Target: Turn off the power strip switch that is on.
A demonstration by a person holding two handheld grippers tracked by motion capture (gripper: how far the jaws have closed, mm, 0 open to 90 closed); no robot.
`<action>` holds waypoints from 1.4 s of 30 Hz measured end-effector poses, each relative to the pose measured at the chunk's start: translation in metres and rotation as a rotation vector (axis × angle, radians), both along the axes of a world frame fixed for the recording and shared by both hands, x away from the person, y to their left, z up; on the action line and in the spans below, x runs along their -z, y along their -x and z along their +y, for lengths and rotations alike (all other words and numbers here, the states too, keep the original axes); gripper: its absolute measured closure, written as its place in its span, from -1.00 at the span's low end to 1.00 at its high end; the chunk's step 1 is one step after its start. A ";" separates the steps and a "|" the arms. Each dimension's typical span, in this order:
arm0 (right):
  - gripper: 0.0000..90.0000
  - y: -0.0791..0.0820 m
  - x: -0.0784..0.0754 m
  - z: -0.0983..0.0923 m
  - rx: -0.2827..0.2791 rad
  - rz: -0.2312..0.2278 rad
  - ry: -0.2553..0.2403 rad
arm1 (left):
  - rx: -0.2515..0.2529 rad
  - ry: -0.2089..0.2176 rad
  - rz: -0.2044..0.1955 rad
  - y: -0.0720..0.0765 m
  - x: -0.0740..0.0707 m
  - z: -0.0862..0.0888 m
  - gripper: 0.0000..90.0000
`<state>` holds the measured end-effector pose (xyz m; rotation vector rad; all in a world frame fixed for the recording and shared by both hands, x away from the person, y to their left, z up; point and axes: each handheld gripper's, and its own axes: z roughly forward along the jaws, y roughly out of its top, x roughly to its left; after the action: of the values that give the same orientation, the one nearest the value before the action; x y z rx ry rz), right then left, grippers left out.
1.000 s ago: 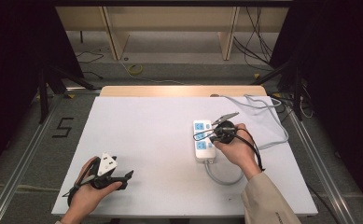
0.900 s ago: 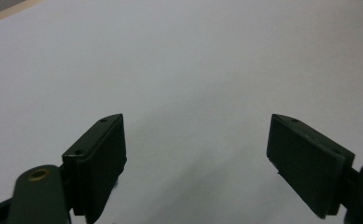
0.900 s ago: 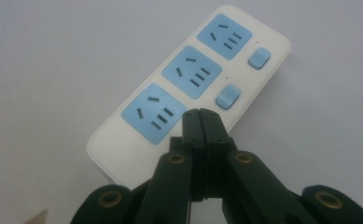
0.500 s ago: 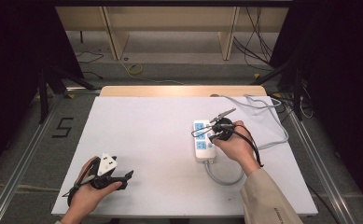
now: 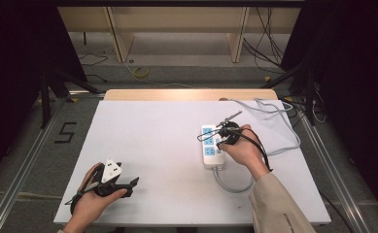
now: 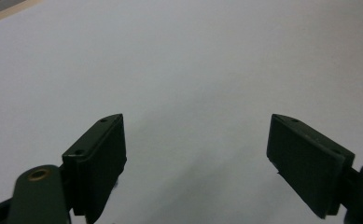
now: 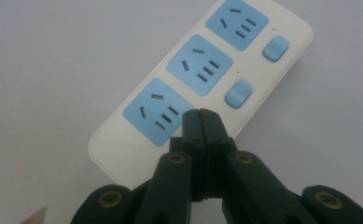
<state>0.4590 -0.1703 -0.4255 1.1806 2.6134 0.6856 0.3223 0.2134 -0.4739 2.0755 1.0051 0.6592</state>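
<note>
Right tongs (image 7: 201,116) pressed together, empty, over the power strip (image 7: 170,74) beside its switches; left tongs (image 6: 195,154) wide apart, well away.

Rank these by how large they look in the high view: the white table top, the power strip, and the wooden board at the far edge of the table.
1. white table top, by far the largest.
2. wooden board, a long narrow strip.
3. power strip, the smallest; the right gripper covers part of it.

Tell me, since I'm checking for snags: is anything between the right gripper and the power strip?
Nothing visible is. The right gripper, jaws shut together, hangs right over the power strip near its nearest blue socket, with no object between. Whether it touches, I can't tell.
</note>
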 end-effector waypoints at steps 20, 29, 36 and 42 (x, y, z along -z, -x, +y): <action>1.00 -0.006 0.003 0.008 -0.005 0.036 0.048 | 0.005 -0.002 0.003 0.000 0.000 0.000 -0.56; 1.00 -0.007 0.006 0.011 -0.001 0.039 0.068 | 0.005 -0.003 0.002 0.000 0.000 0.000 -0.56; 1.00 -0.007 0.008 0.012 -0.003 0.043 0.089 | 0.005 -0.003 0.002 0.000 0.000 0.000 -0.56; 1.00 -0.007 0.008 0.013 -0.003 0.044 0.094 | 0.006 -0.004 0.002 0.000 0.000 -0.001 -0.56</action>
<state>0.4665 -0.1577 -0.4336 1.1772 2.6519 0.5363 0.3222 0.2128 -0.4740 2.0819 0.9992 0.6572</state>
